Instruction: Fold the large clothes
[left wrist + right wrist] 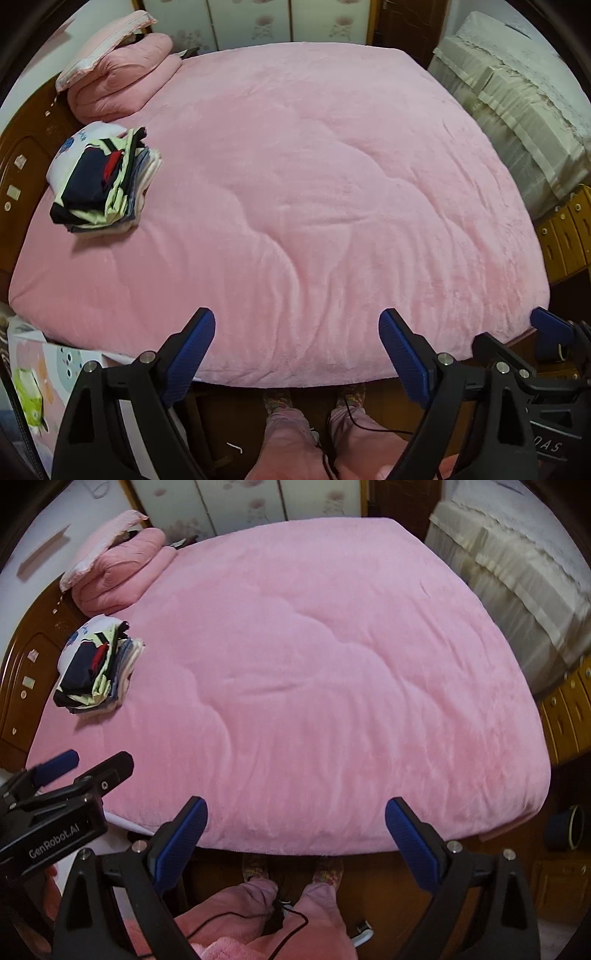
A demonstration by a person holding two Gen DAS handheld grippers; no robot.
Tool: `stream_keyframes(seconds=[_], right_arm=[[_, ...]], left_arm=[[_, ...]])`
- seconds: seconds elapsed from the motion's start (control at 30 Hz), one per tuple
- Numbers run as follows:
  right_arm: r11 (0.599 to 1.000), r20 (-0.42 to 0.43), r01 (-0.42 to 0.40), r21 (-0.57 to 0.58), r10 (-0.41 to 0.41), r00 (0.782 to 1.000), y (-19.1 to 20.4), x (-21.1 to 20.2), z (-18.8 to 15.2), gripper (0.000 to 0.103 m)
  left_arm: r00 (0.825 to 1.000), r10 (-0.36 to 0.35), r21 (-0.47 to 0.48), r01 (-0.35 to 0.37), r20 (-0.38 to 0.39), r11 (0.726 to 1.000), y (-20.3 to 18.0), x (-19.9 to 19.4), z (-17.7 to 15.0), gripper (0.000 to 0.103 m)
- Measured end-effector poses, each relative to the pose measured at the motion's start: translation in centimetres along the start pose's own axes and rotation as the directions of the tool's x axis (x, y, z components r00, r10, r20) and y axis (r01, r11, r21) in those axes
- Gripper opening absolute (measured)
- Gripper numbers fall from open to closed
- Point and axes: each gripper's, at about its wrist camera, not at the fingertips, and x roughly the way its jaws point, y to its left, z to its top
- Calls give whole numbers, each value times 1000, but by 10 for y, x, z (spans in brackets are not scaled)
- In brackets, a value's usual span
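Hovering over the near edge of the pink bed (295,184), left tool (297,332) and right tool (295,819) both released, nothing between jaws. Folded clothes stack (105,181) far left by the wooden headboard (22,155); folded pink quilt (122,74) beyond.

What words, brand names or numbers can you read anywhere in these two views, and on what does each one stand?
"GenRobot.AI": white print on the black body of the left tool, seen in the right wrist view.
"DAS": white letters on the right tool, cut off at the picture's edge, so only part of a word.
Blue print on the white garment in the folded pile: unreadable.
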Motion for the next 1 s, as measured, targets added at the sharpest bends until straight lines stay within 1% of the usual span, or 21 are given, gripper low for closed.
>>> stream_keyframes(seconds=[0.03,0.1,0.17,0.23,0.37,0.47,0.5,0.57,0.67,0.77,0.87,1.0], right_arm=[[1000,-11,-15,-5,15,1000,1,-2,5,97],[998,-24,-60,13,60,998,0,-5,13,97],[997,-13,-71,29,71,997,1,-10,16,97],[999,13,-40,10,40,999,4,-14,14,97],[999,47,28,-29,-27,999,11,-17,5,97],[995,50,94,-39,-92,994,12,-15,-2,98],[995,47,91,-41,-89,995,10,-14,-3,98],[997,47,68,-39,-66,997,9,-12,-6,98],[996,45,82,-40,-80,996,7,-7,-9,98],[995,28,92,-29,-92,995,4,-4,-10,98],[996,13,88,-27,-88,996,5,-2,-13,98],[996,18,79,-48,-78,997,11,-4,-15,98]], left_arm=[[1000,-6,-2,6,16,1000,0,-5,1,89],[999,4,-2,-4,44,1000,-1,-12,1,89],[998,29,-1,-29,61,1000,-2,-17,-2,89],[997,47,-12,-47,66,999,-3,-20,-7,89],[997,52,-40,-49,64,998,-1,-18,-14,89],[996,58,-37,-55,72,998,-3,-14,-25,90],[995,65,-32,-62,73,998,-4,-11,-29,92],[998,58,-46,-56,38,997,-3,-3,-34,96],[999,54,-98,-54,1,994,8,4,-38,98],[998,61,-140,-60,5,988,18,1,-43,102],[998,56,-145,-54,11,988,20,-1,-46,102],[998,54,-139,-56,-20,989,23,2,-50,102]])
